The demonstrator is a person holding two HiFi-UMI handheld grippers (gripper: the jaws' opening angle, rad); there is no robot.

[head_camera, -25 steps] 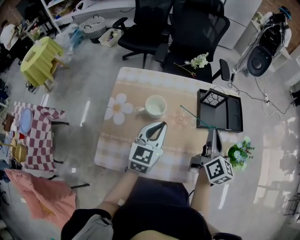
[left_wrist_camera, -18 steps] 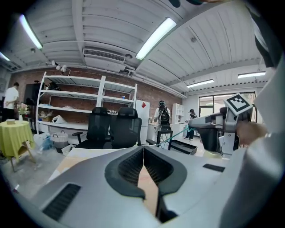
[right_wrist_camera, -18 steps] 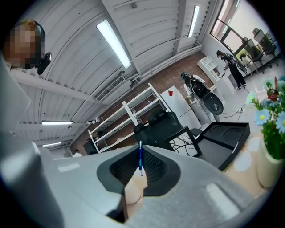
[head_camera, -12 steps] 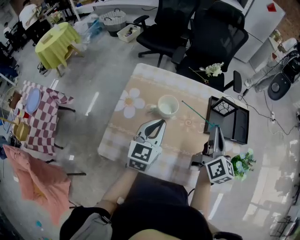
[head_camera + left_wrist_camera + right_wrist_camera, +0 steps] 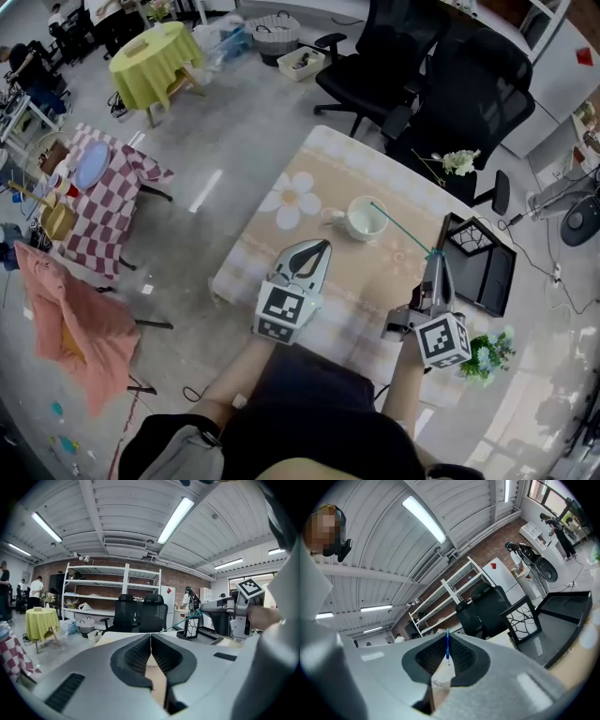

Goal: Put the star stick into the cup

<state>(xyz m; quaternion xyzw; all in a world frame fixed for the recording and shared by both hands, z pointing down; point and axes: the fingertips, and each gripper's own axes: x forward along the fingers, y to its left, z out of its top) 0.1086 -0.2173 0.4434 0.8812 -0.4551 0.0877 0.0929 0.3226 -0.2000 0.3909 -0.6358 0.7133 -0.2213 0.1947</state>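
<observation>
A white cup [image 5: 366, 217] stands near the middle of the flower-patterned table [image 5: 281, 246]. My right gripper [image 5: 436, 256] is shut on the near end of the thin teal star stick [image 5: 403, 229]. The stick slants up and left, and its far tip lies over the cup's right rim. In the right gripper view the stick [image 5: 447, 648] stands pinched between the pads, with the cup [image 5: 440, 686] low in the gap behind. My left gripper [image 5: 324, 246] is shut on nothing, hovering near the cup's lower left. The left gripper view shows its jaws meeting [image 5: 151, 645] and the right gripper [image 5: 225, 613] off to the right.
A black tray [image 5: 487, 272] with a black wire holder [image 5: 461, 236] sits at the table's right end. A green potted plant [image 5: 487, 354] is at the near right corner. Two black office chairs [image 5: 441, 84] stand behind the table; one holds a white flower sprig [image 5: 459, 161].
The head view has swung, so the table now lies further right and turned. Both grippers moved sideways with it, and the stick's far tip has come from right of the cup to over its rim.
</observation>
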